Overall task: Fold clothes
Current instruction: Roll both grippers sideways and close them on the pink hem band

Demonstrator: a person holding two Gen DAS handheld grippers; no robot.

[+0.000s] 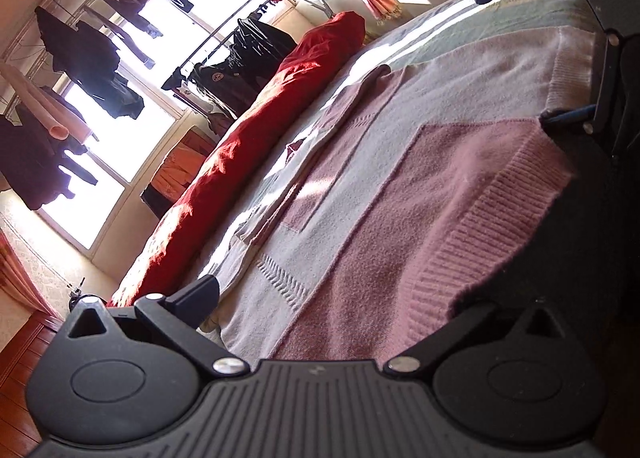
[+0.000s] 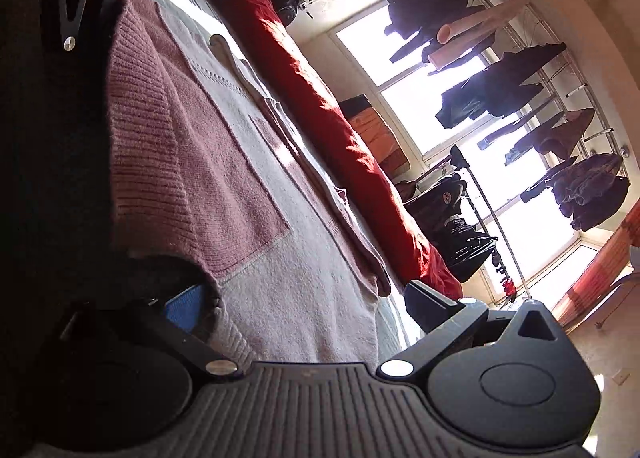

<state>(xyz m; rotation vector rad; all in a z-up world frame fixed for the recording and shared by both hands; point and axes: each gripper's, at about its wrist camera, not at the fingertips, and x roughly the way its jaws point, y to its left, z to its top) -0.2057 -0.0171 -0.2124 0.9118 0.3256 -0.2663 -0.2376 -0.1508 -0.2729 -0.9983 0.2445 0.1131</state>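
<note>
While one pink-and-grey sweater lies flat, two grippers, left gripper and right gripper, sit low at its ribbed hem, jaws spread.

The left gripper lies low and tilted, its two fingers spread wide apart. The right gripper mirrors it, fingers likewise spread, one blue pad showing; each appears in the other's view.

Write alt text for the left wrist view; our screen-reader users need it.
A pink and grey knit sweater lies flat on a bed, its ribbed hem between the left tool's open fingers. A long red cushion lies beyond, with dark clothes hanging before bright windows.
</note>
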